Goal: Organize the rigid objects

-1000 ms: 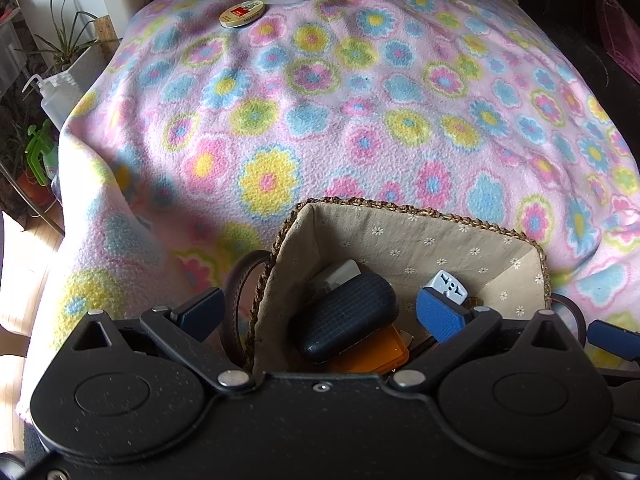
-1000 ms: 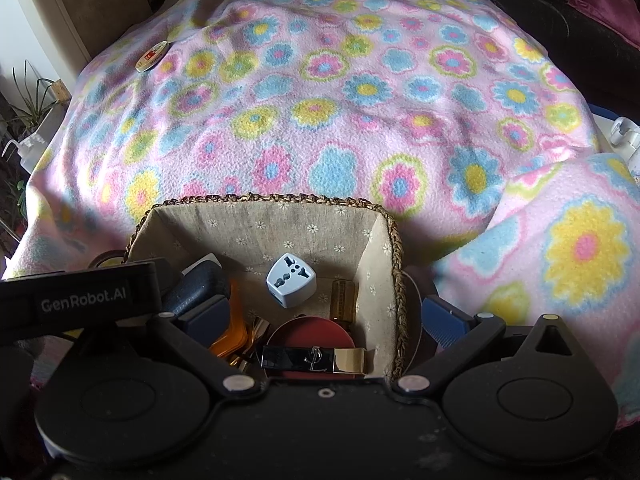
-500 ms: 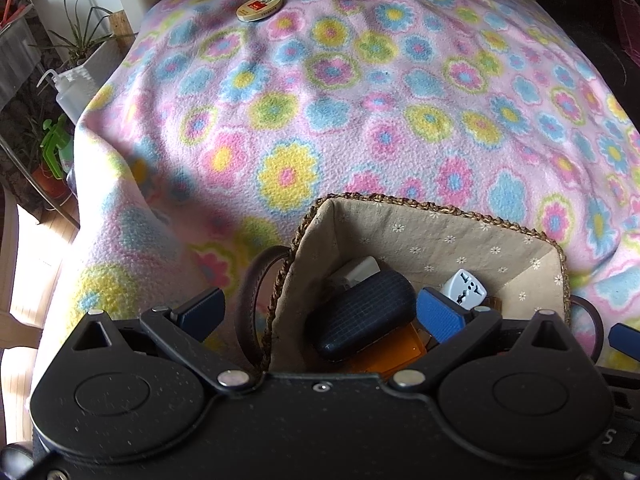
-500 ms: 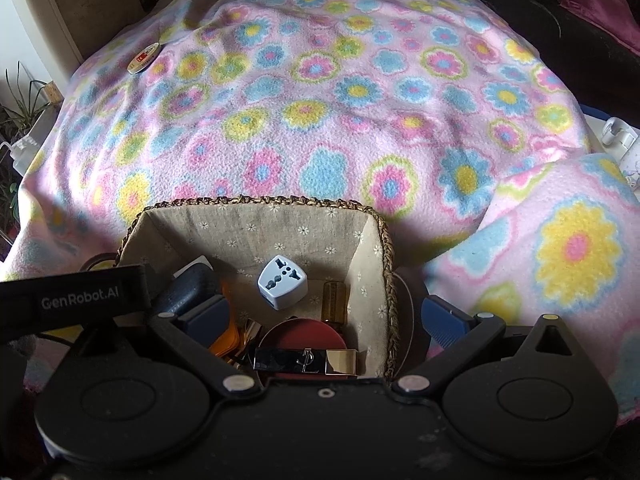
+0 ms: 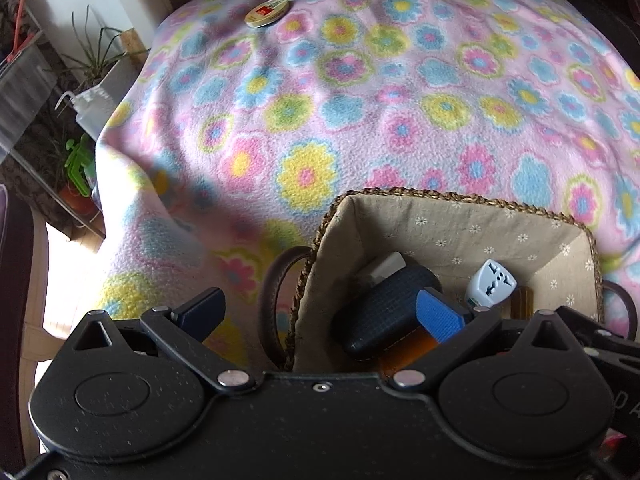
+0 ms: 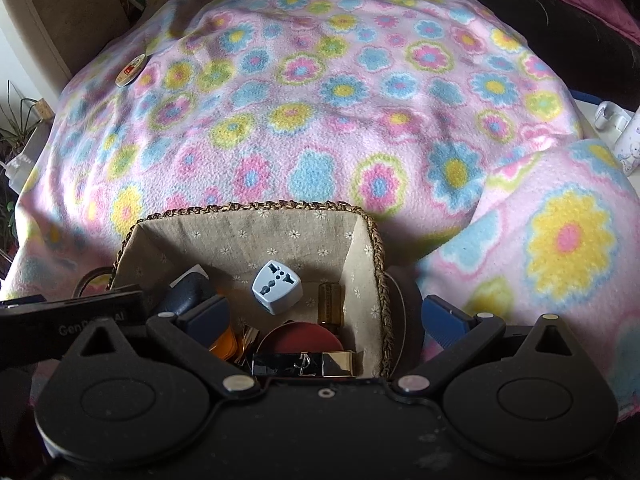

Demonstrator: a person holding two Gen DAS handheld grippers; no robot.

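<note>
A woven basket point(image 5: 452, 200) point(image 6: 248, 209) with a cloth lining sits on the flowered blanket. It holds a dark case point(image 5: 384, 312), a pale blue plug adapter point(image 5: 491, 283) point(image 6: 277, 286), an orange item point(image 6: 224, 340), a red round lid point(image 6: 300, 338), a small amber bottle point(image 6: 330, 304) and a gold-and-black bar point(image 6: 304, 363). My left gripper point(image 5: 320, 312) is open, straddling the basket's left wall and handle. My right gripper point(image 6: 326, 320) is open, straddling the basket's right wall. A round tin point(image 5: 267, 12) point(image 6: 130, 69) lies far off on the blanket.
The pink flowered blanket point(image 5: 360, 120) covers a raised surface and drops off at the left. Potted plants point(image 5: 92, 60) and a spray bottle point(image 5: 86, 100) stand beyond that left edge. White items point(image 6: 616, 128) sit at the right edge.
Both grippers have drifted slightly, so the basket sits further right in the left view and a little left in the right view. Both stay open.
</note>
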